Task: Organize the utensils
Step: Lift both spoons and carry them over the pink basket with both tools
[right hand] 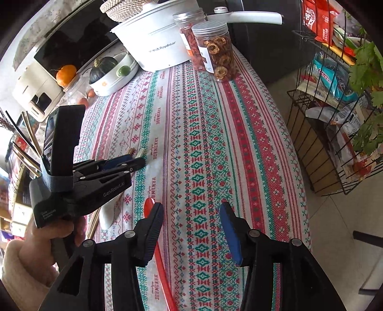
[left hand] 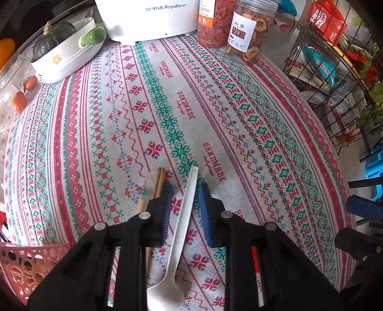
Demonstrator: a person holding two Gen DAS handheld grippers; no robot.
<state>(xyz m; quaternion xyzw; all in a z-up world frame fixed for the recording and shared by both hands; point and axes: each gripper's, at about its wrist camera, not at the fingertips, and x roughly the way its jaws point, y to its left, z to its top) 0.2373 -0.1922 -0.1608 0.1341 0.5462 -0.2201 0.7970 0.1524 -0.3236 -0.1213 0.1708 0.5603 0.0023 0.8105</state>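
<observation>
Fingers, left gripper (left hand: 185, 203), left wrist view: narrowed about the handle of one white spoon (left hand: 178, 241), which runs between the blue pads with its bowl toward the camera; a sliver of patterned cloth shows either side of the handle, so the pads appear just short of pressing, and a firm grip cannot be confirmed. Beside the left-hand finger, touching or nearly so: one pair of wooden chopsticks (left hand: 156, 185), two sticks, lying on the table (left hand: 215, 107). Also counted here: one pink perforated basket (left hand: 26, 265) at the lower left edge, two clear jars of dried fruit (left hand: 249, 31), one white cooker (left hand: 146, 16), one white dish (left hand: 69, 52) holding a dark squash. Fingers, right gripper (right hand: 191, 227), right wrist view: standing about half open, nothing between the pads but bare cloth. One red spoon (right hand: 149, 205) lies just beside and partly under the left-hand finger, outside the gap. The left gripper appears here from the side, low over the white spoon and chopsticks, held by a hand (right hand: 55, 235) in a pale sleeve. Step in hand, as judged: picking up the white spoon, the red one apparently set down. Next move calls for closing fully on the handle, lifting clear of the chopsticks, and carrying to a container, probably the basket.
</observation>
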